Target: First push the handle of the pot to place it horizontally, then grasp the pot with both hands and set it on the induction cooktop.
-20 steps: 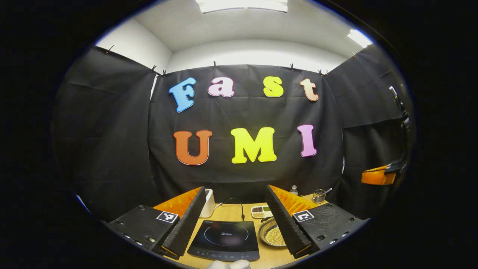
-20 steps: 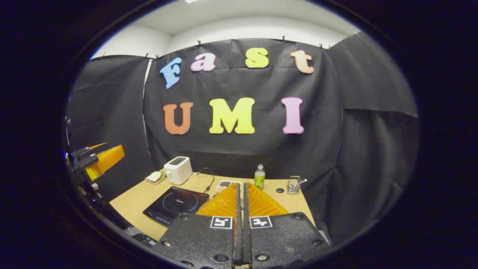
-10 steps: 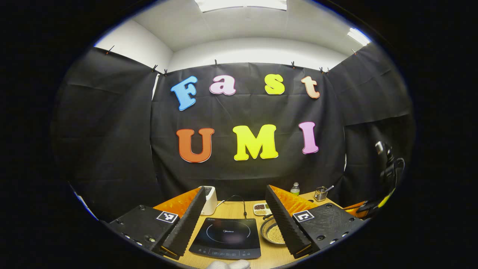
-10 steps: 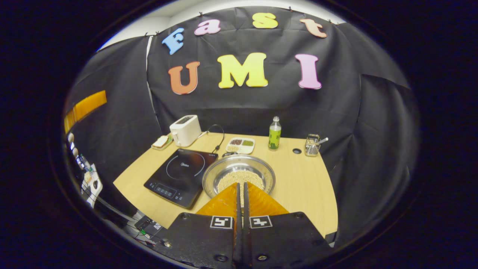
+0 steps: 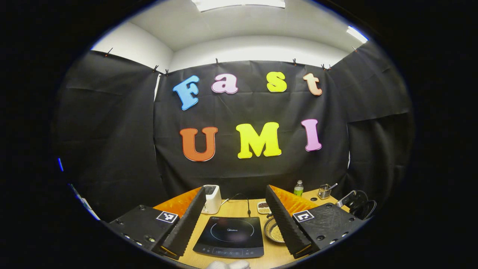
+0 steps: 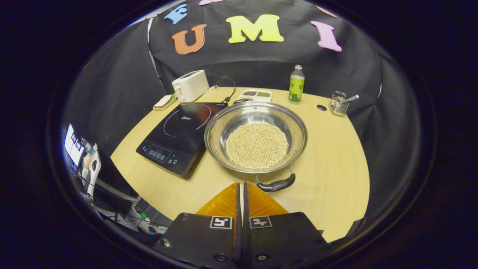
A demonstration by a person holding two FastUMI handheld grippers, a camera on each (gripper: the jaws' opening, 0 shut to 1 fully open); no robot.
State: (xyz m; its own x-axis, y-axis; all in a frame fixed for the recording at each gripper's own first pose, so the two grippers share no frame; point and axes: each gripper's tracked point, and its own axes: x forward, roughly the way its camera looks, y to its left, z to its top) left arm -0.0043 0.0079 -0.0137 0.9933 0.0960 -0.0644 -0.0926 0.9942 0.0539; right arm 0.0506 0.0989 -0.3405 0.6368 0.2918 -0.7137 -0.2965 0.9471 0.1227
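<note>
A steel pot (image 6: pixel 256 136) holding pale beans stands on the wooden table (image 6: pixel 336 157), just right of the black induction cooktop (image 6: pixel 178 131). Its near black handle (image 6: pixel 275 184) points toward me, and a far handle (image 6: pixel 242 101) peeks over the back rim. My right gripper (image 6: pixel 241 185) is shut, hovering above the table edge just left of the near handle, apart from it. My left gripper (image 5: pixel 235 198) is open, held high and level, framing the cooktop (image 5: pixel 230 237) with the pot (image 5: pixel 273 231) partly hidden behind its right finger.
A white toaster (image 6: pixel 191 85), a plate with bread (image 6: pixel 164 102), a small divided dish (image 6: pixel 256 95), a green bottle (image 6: pixel 296 79) and a wire holder (image 6: pixel 339 104) line the table's back. A black cord (image 6: pixel 224 86) runs from the cooktop. The other gripper's body (image 5: pixel 354 203) shows at right.
My right gripper has tilted down and moved in over the table, bringing the pot close below it, jaws still shut. The left gripper has shifted slightly and stayed open.
</note>
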